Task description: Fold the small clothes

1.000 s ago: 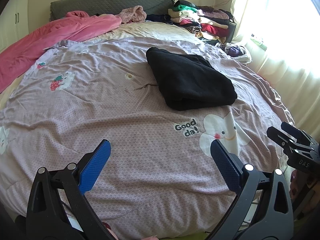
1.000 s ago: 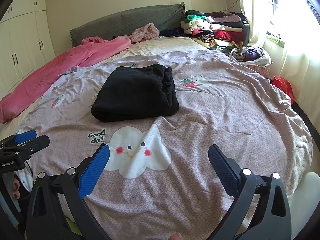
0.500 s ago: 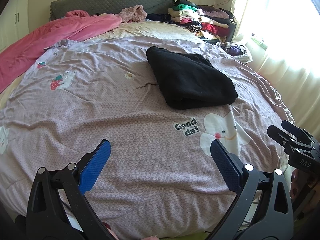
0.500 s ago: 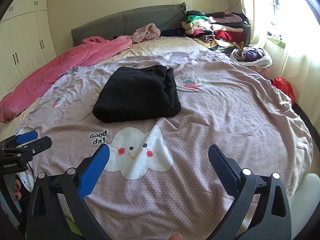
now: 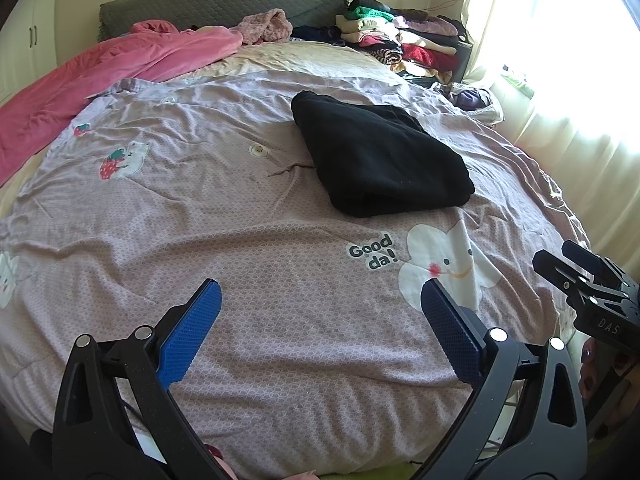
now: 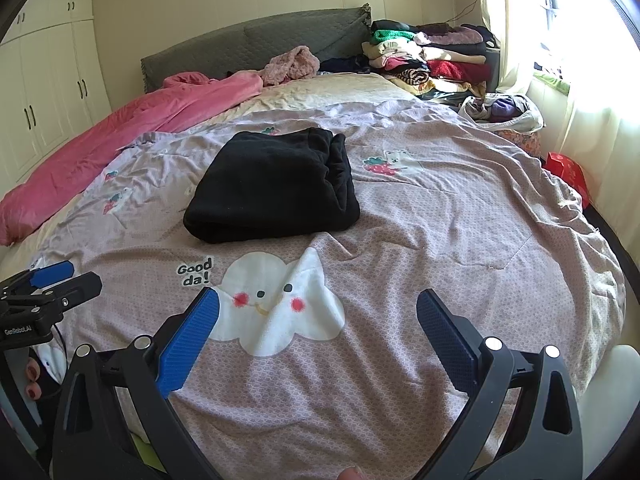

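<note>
Looking along the left wrist camera first, we see the left gripper spread wide and holding nothing, poised over the lilac bedspread. The folded black garment lies ahead and to the right, past the "Good da!" print and the white cloud face. At the right edge the right gripper juts in, with painted fingertips below it. Only this view shows a small round button on the cover to the left of the garment.

From the right wrist camera, the right gripper is likewise spread and empty, its fingers framing the cloud face. The black garment lies beyond it, slightly left of centre. The left gripper enters at the left edge; we cannot tell its spread from here. This view alone shows the white wardrobe doors and a red box down beside the bed.

Both views show a pink blanket along the left side, a grey headboard, a stack of folded clothes at the far corner and bright curtains on the right.
</note>
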Action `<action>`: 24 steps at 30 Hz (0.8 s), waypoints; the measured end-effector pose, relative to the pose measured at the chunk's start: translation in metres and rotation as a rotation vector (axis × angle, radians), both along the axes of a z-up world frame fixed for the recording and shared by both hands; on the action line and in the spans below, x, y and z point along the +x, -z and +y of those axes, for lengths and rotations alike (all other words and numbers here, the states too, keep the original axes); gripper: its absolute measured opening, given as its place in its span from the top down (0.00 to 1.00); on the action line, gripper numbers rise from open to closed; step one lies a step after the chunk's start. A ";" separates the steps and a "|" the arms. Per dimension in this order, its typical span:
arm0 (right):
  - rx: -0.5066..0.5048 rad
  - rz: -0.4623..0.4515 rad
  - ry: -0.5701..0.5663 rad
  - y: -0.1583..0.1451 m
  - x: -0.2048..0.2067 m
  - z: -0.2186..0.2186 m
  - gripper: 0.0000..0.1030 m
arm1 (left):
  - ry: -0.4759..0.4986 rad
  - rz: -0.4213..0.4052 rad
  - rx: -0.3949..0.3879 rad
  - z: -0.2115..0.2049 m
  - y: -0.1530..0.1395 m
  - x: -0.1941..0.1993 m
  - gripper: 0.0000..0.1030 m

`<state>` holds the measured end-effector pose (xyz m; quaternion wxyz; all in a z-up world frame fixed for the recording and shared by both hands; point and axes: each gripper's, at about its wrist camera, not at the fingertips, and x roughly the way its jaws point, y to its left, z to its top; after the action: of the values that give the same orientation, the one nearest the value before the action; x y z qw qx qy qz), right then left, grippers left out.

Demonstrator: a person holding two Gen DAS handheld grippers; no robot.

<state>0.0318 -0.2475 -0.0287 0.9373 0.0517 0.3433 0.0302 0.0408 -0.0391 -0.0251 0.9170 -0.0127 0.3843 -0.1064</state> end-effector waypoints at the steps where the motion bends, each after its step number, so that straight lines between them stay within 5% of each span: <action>1: -0.001 0.000 0.000 0.000 0.000 0.000 0.04 | 0.001 0.000 0.001 0.000 0.000 0.000 0.09; 24: -0.013 0.000 0.029 -0.001 -0.002 -0.006 0.04 | 0.010 0.028 0.004 0.000 0.007 -0.002 0.09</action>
<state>0.0303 -0.2531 -0.0280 0.9380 0.0503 0.3426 0.0145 0.0387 -0.0388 -0.0319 0.9110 -0.0106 0.3973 -0.1100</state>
